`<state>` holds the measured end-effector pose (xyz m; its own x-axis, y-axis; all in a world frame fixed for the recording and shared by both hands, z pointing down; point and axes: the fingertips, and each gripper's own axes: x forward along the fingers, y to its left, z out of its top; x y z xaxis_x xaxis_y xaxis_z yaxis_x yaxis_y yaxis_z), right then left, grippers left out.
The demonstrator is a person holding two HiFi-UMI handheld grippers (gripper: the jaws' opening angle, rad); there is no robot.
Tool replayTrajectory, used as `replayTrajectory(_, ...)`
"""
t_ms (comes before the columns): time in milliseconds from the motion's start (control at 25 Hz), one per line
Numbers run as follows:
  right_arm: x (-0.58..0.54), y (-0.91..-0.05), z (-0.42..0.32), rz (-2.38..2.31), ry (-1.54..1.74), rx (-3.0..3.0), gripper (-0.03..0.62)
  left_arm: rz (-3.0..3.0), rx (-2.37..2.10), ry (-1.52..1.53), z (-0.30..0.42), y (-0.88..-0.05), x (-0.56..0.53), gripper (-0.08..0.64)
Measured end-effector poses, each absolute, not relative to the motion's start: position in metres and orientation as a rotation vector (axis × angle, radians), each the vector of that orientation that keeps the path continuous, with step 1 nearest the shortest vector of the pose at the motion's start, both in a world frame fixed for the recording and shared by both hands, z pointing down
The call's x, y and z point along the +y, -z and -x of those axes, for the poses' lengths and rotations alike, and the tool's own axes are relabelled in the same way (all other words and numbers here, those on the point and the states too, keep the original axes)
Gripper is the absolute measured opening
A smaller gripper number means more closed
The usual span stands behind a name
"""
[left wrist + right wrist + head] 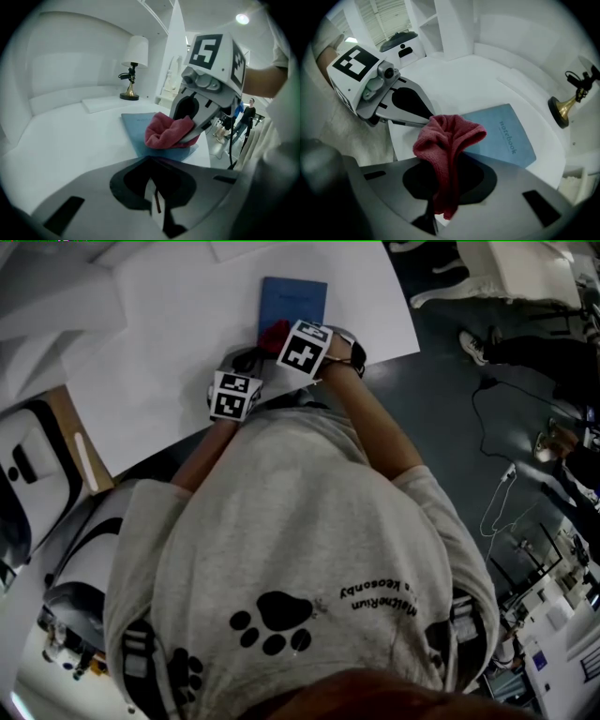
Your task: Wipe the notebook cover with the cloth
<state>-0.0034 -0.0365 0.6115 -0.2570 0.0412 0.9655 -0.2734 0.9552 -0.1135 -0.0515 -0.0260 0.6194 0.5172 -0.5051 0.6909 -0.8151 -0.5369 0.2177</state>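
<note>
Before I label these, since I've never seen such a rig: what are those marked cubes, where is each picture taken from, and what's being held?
There is no robot here. A person holds a hand-held gripper in each hand, and the cubes with square markers are part of those grippers. The head view looks down from the person's head onto a white table. The other two pictures come from a camera riding on each gripper, looking along its jaws. On the table lies a blue notebook, and a lamp stands farther back. The right hand-held gripper is shut on a red cloth, held at the notebook's near end. The left hand-held gripper is shut and empty, close beside the right one.
</note>
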Motion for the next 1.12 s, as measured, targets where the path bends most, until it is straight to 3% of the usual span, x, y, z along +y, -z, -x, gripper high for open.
replayTrajectory(1120,-0.025,-0.610,-0.087,-0.494,-0.483,-1.803,0.072,-2.195,-1.080,-0.758,0.051,-0.622,-0.024,0.012)
